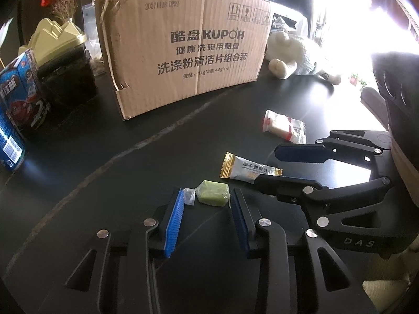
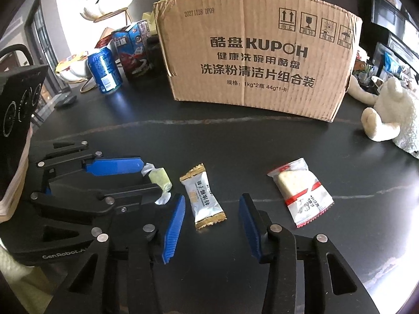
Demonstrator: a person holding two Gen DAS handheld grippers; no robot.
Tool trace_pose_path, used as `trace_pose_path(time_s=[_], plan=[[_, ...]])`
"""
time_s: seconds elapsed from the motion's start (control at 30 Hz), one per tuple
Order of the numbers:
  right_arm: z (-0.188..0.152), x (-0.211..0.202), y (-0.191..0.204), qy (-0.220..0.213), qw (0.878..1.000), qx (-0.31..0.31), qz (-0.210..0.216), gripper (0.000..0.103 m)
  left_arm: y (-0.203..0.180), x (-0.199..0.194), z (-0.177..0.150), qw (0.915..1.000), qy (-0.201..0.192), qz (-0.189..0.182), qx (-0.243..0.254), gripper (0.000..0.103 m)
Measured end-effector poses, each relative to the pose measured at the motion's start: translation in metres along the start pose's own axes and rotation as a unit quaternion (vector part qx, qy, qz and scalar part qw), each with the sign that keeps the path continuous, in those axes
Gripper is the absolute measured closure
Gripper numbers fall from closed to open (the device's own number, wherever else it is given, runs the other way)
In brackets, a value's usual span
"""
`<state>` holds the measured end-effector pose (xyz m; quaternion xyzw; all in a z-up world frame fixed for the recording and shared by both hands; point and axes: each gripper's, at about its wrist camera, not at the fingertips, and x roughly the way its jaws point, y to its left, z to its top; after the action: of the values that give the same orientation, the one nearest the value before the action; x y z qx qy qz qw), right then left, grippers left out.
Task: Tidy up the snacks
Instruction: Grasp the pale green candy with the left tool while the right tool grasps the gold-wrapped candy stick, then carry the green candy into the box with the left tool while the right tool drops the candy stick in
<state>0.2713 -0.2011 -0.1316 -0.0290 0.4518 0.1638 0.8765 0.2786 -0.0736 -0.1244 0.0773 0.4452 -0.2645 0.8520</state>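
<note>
Right now my left gripper [image 1: 207, 198] straddles the green candy [image 1: 213, 193] on the table [image 1: 131, 172], jaws apart, while my right gripper [image 2: 212, 209] brackets the gold-ended candy [image 2: 204, 196], its long axis running away from me, jaws not yet touching

Green wrapped candy [image 1: 213, 193], gold-edged white candy [image 2: 203, 195], red-striped cake packet [image 2: 301, 191], flat on dark table [image 2: 235, 141].

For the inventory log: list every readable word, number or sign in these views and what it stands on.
"KUPOH", "20271128 DP09" and four handling pictograms: cardboard box.
"洗涤粉清洁片组合装", "1kg*2瓶 44g*1卡": the box too.
"GenRobot.AI": left gripper.
"DAS": right gripper.
Too small or blurred: gold-edged candy wrapper, red-edged snack packet, blue can, blue carton.
</note>
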Motion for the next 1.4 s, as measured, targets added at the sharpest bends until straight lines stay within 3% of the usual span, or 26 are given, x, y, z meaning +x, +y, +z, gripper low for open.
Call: trace_pose_path(time_s=[0.5,0.57,0.67,0.87,1.4], plan=[[0.001,0.008,0.000,0.004,1.000,0.008,0.017,0.068,0.003,0.008,0.005,0.9999,-0.001,0.002,-0.015,0.069],[0.002,0.009,0.001,0.003,1.000,0.006,0.016,0.069,0.005,0.010,0.007,0.9997,0.000,-0.003,-0.026,0.072],[0.003,0.010,0.005,0.003,1.000,0.008,0.021,0.080,0.006,0.011,0.008,0.9992,-0.001,-0.011,-0.037,0.077],[0.003,0.007,0.005,-0.009,1.000,0.020,0.023,0.082,0.006,0.008,0.007,0.9990,-0.003,-0.006,-0.044,0.079],[0.015,-0.048,0.011,-0.067,0.997,0.032,0.023,0.082,-0.006,-0.057,0.015,0.9966,-0.057,0.023,-0.055,0.079]])
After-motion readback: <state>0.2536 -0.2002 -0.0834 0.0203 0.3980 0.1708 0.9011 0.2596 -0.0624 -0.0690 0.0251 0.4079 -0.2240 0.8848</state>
